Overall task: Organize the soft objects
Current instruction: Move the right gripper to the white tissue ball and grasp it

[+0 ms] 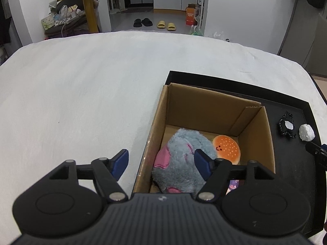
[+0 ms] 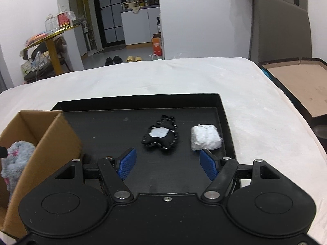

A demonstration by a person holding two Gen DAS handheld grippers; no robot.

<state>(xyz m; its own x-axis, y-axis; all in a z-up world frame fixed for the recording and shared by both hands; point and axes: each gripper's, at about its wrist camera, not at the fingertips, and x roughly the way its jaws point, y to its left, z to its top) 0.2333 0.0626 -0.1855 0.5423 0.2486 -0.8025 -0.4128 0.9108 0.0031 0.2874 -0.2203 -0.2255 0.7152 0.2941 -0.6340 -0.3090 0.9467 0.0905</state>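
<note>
Left wrist: left tool (image 1: pixel 161 164) open, tilted down over cardboard box (image 1: pixel 255 136).

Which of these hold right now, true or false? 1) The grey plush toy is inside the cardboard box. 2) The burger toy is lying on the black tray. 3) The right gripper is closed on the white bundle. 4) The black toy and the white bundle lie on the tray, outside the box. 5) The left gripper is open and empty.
1) True: the grey plush toy sits in the cardboard box.
2) False: the burger toy is in the box beside the plush.
3) False: the right gripper is open and empty, short of the white bundle.
4) True: the black toy and the bundle rest on the black tray.
5) True: the left gripper grips nothing.
</note>
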